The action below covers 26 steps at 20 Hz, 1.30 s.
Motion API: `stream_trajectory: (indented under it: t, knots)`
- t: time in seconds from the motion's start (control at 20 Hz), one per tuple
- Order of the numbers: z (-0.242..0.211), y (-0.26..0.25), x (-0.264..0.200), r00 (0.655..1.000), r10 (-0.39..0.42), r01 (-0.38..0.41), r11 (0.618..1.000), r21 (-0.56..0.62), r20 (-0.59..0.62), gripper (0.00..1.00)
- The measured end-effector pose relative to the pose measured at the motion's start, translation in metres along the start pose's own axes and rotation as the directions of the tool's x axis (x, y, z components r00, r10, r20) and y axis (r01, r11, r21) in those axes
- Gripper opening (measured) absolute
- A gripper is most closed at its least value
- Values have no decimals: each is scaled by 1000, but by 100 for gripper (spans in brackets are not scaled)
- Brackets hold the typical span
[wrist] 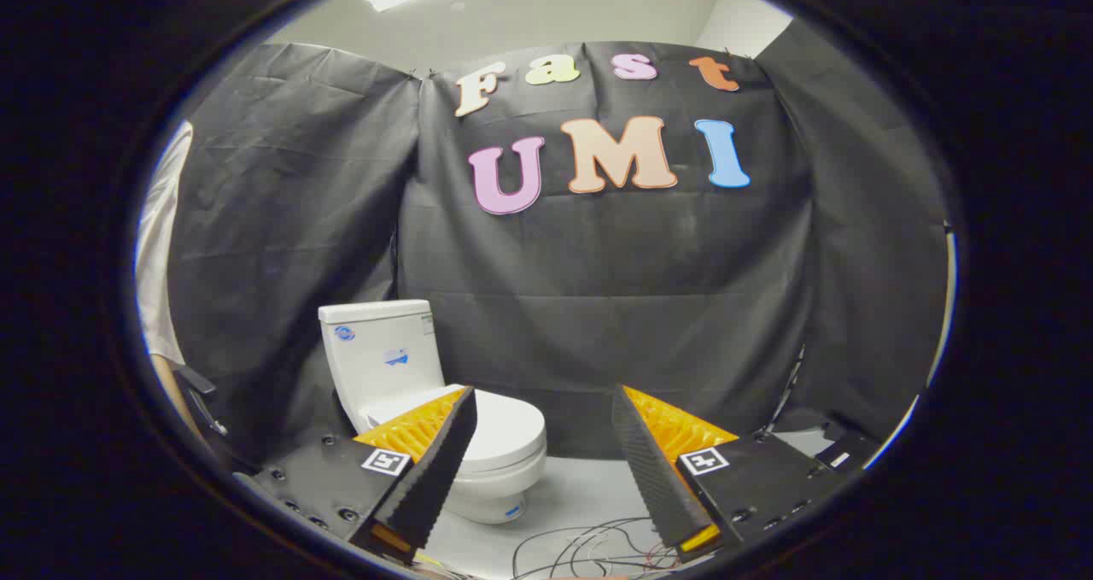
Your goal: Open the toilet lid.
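While the lid (504, 426) is lying flat and closed on the bowl, the gripper (540, 409) is hanging well back from the white toilet (427, 392), its two fingers spread wide apart and gripping nothing. The toilet is standing against the black cloth wall (598, 307), its tank (380, 349) upright behind the bowl; it is sitting beyond the fingers and off toward the left one, whose tip is overlapping the near side of the lid in this view without, by the look of it, touching it. The stance reads as an approach, the task not yet started: the jaws are being carried open, probably so that the lid's front rim can pass between them once the tool closes in. Because the toilet is lying off the line between the fingers, the next move is likely calling for a swing to the left and a drop toward the lid's front edge. Loose wires (589, 546) are trailing over the pale floor (581, 495) just ahead of the fingers, a possible snag for a low approach. A person's pale sleeve (158, 247) is showing beside the cloth at the far left.
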<state>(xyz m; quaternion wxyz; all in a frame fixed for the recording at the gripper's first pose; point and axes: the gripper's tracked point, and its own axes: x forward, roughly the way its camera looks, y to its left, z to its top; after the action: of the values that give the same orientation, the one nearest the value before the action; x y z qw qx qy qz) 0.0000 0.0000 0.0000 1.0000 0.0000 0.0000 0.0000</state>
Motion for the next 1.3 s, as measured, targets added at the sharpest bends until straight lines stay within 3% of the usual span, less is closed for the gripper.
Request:
stream_trajectory:
  t: [0.25, 0.45, 0.95, 1.15, 1.3]
  knots:
    - [-1, 0, 0, 1000, -1, 1, 1000, -2, -1, 98]
    - [-2, -1, 12, 1000, 0, 0, 1000, -5, -6, 92]
    - [-20, 23, 94, 998, 36, -37, 999, -18, -48, 92]
    - [-15, 38, 114, 1000, -10, 10, 1000, -8, -7, 92]
    - [4, 33, 126, 990, -132, 132, 991, 11, 57, 92]
